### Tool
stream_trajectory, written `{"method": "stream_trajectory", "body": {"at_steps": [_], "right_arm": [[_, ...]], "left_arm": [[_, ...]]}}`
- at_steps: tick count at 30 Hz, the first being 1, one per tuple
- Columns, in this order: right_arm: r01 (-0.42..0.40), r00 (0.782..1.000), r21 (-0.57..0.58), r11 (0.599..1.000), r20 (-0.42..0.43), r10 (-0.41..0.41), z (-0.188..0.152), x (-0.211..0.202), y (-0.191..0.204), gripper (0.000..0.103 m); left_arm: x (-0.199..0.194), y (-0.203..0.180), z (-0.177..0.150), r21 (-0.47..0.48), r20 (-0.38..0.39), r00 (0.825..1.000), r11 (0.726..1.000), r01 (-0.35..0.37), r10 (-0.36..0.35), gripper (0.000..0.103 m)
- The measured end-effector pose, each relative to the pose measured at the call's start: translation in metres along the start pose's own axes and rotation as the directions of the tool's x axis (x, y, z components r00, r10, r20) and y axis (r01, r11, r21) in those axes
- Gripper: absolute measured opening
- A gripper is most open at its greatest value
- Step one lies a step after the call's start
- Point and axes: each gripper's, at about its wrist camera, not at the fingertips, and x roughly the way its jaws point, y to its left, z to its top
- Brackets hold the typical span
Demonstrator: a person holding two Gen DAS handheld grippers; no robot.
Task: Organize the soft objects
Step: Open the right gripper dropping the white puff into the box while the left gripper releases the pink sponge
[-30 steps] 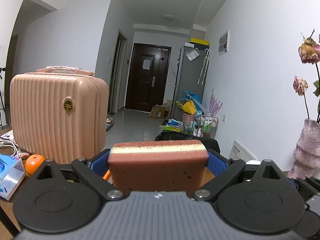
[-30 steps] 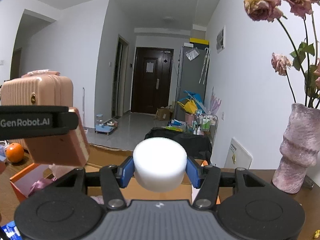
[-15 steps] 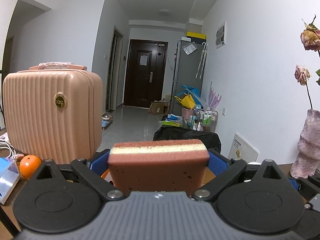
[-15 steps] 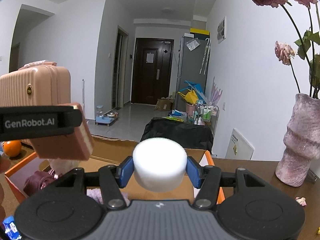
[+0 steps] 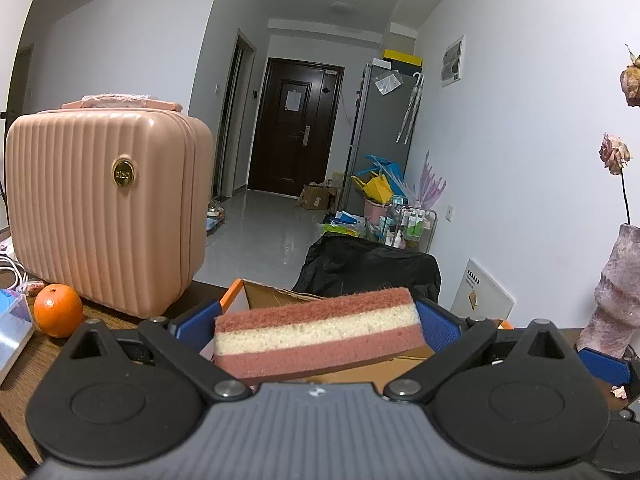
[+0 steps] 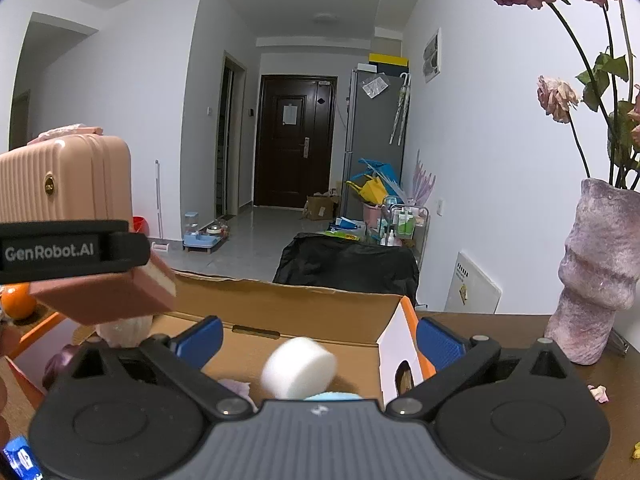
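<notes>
Between the earlier pictures and this one, the white foam puck [image 6: 298,368] has left the right hand-held gripper [image 6: 319,340]: its blue pads [image 6: 436,342], which squeezed the puck before, are now opening wide, and the puck sits blurred between and below them, over the open cardboard box [image 6: 288,308], touching neither pad. The layered sponge [image 5: 318,330] in the left hand-held gripper [image 5: 316,328] has tipped from level to a slant, its right end higher. That gripper's jaws are spread about as wide as the sponge; its right end meets the right pad, while a narrow gap seems to show at the left pad, so whether it is gripped I cannot tell.

The box holds a pale lilac soft thing [image 6: 236,386] near the puck, a light blue one [image 6: 332,396] at the gripper's edge, and a cream fuzzy item [image 6: 124,330] and a dark purple one [image 6: 60,360] toward its left end.

Only the right wrist view looks into the box and shows the left gripper's branded finger over the sponge. The left wrist view shows just the box's orange corner [image 5: 234,294], but gives the whole pink suitcase [image 5: 104,208] standing on the bench [image 5: 24,364], with an orange [image 5: 58,310] just beside it.
</notes>
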Motion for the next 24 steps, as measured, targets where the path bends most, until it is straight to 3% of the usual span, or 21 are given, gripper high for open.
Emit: {"method": "stream_trajectory", "body": {"at_steps": [24], "right_arm": [[0.009, 1.0, 0.006, 1.0, 0.003, -0.009, -0.008, -0.032, -0.005, 0.103]], "left_arm": [[-0.039, 0.002, -0.005, 0.028, 0.033, 0.999, 1.0, 0.009, -0.01, 0.103]]}}
